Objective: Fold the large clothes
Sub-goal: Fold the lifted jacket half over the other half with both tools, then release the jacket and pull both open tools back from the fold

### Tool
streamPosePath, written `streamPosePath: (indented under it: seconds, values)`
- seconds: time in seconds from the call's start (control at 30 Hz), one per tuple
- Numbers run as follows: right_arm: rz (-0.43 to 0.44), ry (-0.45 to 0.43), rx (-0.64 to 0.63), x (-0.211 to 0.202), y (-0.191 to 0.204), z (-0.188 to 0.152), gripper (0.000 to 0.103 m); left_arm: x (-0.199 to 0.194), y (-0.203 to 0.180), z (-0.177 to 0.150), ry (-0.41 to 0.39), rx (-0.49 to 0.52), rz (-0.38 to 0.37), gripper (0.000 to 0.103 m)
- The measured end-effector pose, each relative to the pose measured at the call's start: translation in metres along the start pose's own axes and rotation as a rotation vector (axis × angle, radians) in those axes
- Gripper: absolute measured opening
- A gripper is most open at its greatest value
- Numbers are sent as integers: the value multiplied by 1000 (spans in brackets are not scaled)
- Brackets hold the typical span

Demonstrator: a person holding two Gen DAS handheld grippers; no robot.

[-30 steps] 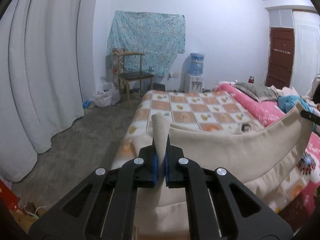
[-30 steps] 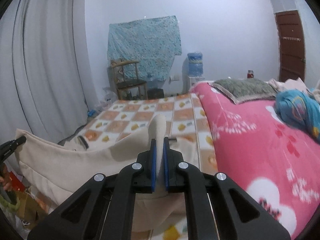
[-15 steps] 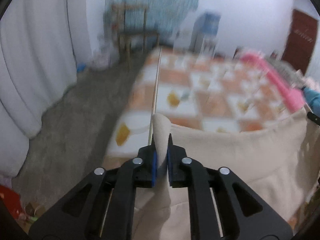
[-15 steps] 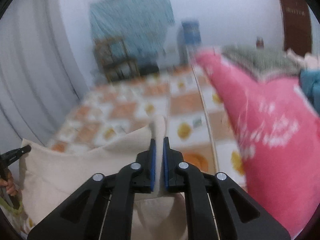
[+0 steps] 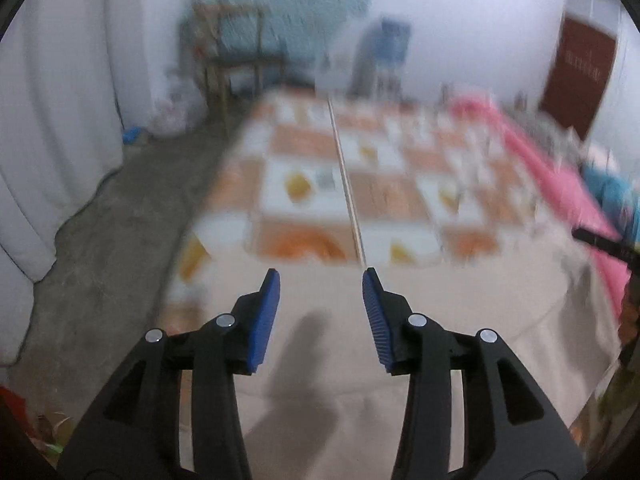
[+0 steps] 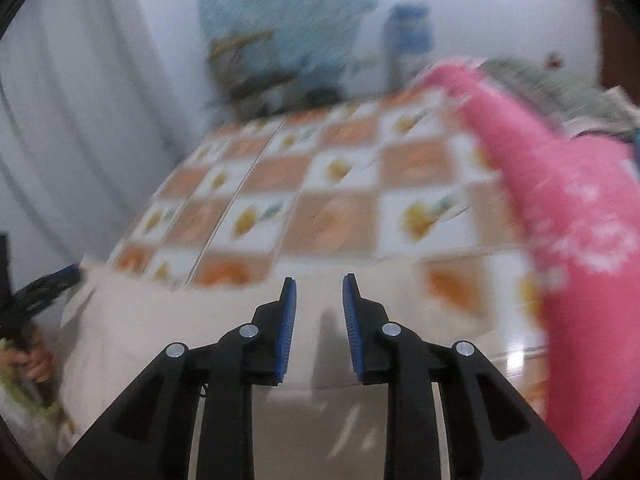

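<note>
1. We find the beige garment spread flat on the bed, reaching from the bed's near edge up toward its middle. Its far hem runs across the bed from the left edge toward the pink blanket, so the long axis lies side to side in front of us.
2. Our left gripper hangs over the left end of that hem, near the bed's left edge. Its jaws have just been opening and now stand well apart, with nothing pinched between the blue pads; the cloth lies loose below them.
3. Our right gripper sits over the right stretch of the hem, nearer the pink blanket. Its jaws have just been opening too, though the gap is narrower, and they grip nothing.
4. Both grippers tilt steeply down toward the garment, side by side along the hem; each is nearest its own end.
5. We judge the fold laid down and the next grasp open to either hand.
</note>
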State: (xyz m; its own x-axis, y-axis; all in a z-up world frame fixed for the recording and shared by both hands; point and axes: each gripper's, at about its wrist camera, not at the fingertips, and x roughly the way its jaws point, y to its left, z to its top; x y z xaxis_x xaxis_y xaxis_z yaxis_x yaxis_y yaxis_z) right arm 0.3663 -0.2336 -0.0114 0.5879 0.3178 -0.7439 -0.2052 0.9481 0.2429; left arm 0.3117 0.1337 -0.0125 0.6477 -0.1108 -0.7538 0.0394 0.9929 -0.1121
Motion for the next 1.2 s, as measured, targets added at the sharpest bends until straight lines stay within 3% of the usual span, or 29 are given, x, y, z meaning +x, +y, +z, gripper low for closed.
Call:
streamPosePath:
  seconds: [0.1, 0.17, 0.3, 0.4, 0.5, 0.57, 0.63, 0.73, 0.83, 0.93, 1.0, 1.1, 1.2]
  values:
    - [-42, 99, 61, 20, -17, -15, 24, 18, 17, -10, 48, -108, 17, 41]
    - [-50, 92, 132, 5, -38, -27, 24, 5, 29, -16, 42, -137, 23, 41]
    - [-184, 46, 146, -47, -49, -47, 24, -36, 31, -28, -10, -86, 71, 41]
    - [-135, -15, 94, -83, -30, -63, 26, -60, 12, -37, -52, -5, -11, 42]
    - [-74, -21, 35, -97, -11, -86, 39, -73, -9, -62, -33, 50, -75, 47]
    - [-81, 15, 38, -88, -13, -104, 40, -68, -14, -81, -2, 43, -61, 47]
    - [-89, 100, 123, -71, -34, -128, 40, -56, -5, -98, 35, -4, -20, 47]
    - [-66, 75, 175, -81, -42, -133, 36, -61, 8, -109, 15, -26, 20, 42]
    - [-141, 26, 126, -108, -23, -125, 39, -84, 2, -106, -32, 0, 16, 43]
    - [-137, -2, 70, -114, 2, -124, 50, -107, -27, -108, -95, 100, -9, 48]
    - [-102, 2, 26, -103, 28, -127, 51, -111, -52, -111, -117, 151, -60, 50]
    - [-44, 28, -3, -79, 60, -137, 57, -96, -84, -117, -107, 187, -61, 50]
    - [-152, 61, -98, -52, 86, -157, 73, -68, -97, -126, -48, 152, -66, 50]
